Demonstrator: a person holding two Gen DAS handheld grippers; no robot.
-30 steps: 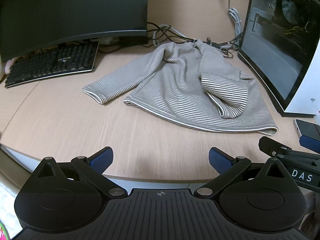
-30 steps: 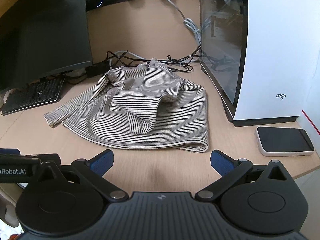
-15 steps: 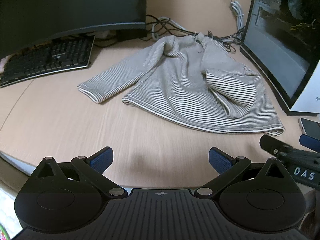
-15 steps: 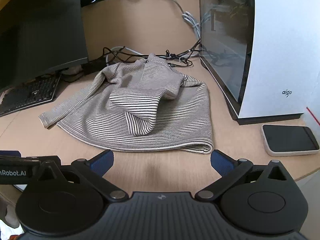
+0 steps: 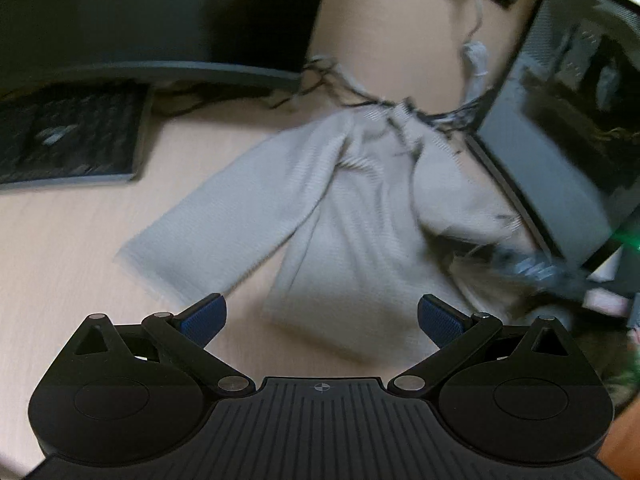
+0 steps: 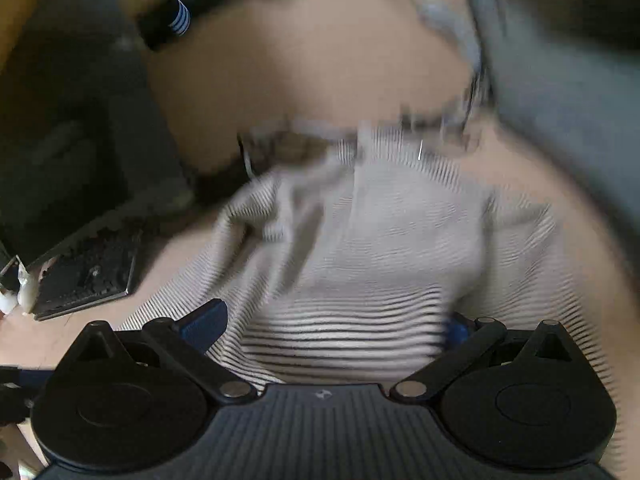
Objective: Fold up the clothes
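A striped sweater [image 5: 360, 216] lies rumpled on the wooden desk [image 5: 60, 248], just ahead of both your grippers. Your left gripper [image 5: 322, 318] hangs spread and empty over the hem; your right gripper [image 6: 332, 320] is also spread, with the folded-over sleeve [image 6: 344, 336] lying between its pads (both views are blurred, so contact cannot be told). The knit looks soft, light and limp; it will likely sag and stretch wherever you lift it. Pinch at a doubled edge, cuff or hem, rather than a single layer. Cables [image 5: 340, 88] lie just beyond the collar.
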